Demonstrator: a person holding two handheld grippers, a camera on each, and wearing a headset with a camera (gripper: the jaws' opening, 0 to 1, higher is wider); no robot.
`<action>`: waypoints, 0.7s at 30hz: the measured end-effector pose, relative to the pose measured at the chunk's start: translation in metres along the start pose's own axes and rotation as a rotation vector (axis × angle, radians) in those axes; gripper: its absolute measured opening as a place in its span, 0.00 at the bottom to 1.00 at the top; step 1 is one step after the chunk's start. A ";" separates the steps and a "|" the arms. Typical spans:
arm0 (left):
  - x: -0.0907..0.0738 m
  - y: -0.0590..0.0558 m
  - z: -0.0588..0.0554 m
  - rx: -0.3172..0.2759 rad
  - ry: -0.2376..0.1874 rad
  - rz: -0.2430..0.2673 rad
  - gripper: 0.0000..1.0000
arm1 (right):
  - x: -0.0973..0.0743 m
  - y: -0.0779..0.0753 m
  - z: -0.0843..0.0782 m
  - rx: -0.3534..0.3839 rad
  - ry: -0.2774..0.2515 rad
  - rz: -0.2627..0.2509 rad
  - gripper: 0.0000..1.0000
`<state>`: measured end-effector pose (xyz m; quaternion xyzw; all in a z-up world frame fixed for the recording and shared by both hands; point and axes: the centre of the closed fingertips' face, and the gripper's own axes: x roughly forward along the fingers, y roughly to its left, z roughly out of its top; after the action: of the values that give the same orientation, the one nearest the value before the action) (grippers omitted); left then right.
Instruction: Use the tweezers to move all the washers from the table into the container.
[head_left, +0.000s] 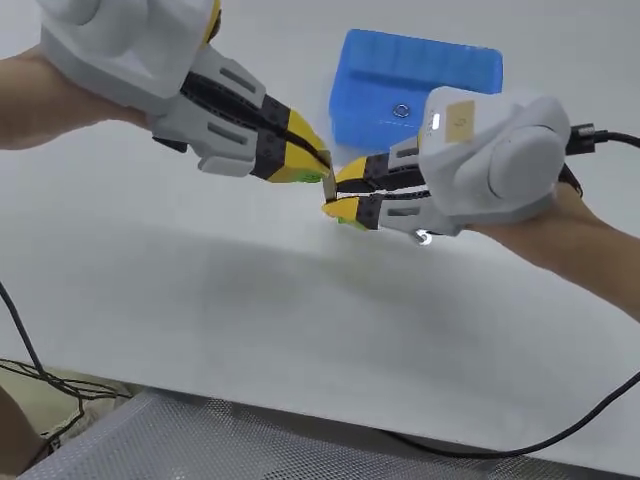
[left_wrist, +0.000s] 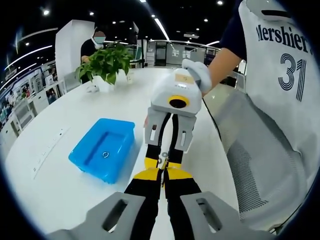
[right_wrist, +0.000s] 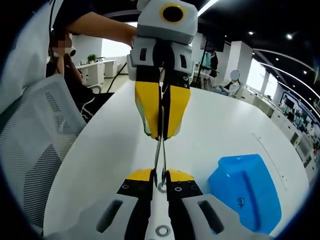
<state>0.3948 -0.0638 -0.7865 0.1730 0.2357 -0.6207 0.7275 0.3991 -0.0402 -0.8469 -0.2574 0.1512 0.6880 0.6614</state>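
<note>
A pair of thin metal tweezers (right_wrist: 159, 157) runs between my two grippers, which meet tip to tip above the white table (head_left: 200, 290). My left gripper (head_left: 322, 172) comes in from the upper left and is shut on one end. The other end sits in my right gripper (head_left: 335, 195), also shut on it. One washer (head_left: 424, 237) lies on the table under the right gripper. In the right gripper view a small ring (right_wrist: 162, 188) shows at the tweezers' tip and another washer (right_wrist: 162, 230) lies lower. The blue container (head_left: 415, 90) stands just behind, with one washer (head_left: 401, 111) inside.
The table's near edge runs along the bottom of the head view, with a mesh chair (head_left: 200, 430) and cables (head_left: 30, 370) below it. A cable (head_left: 560, 440) trails from the right gripper. A potted plant (left_wrist: 107, 62) stands at the far end of the table.
</note>
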 end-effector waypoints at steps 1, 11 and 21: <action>0.000 0.000 -0.001 0.004 0.001 0.002 0.07 | 0.000 0.000 -0.001 -0.002 0.001 -0.001 0.11; 0.002 0.002 -0.004 -0.009 -0.005 0.002 0.06 | 0.003 0.000 -0.004 0.007 0.005 0.007 0.11; 0.003 0.001 -0.003 -0.016 -0.005 -0.011 0.07 | 0.002 0.000 -0.005 0.031 0.001 0.016 0.09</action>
<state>0.3958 -0.0644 -0.7906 0.1644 0.2398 -0.6231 0.7261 0.3996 -0.0409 -0.8525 -0.2463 0.1642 0.6906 0.6598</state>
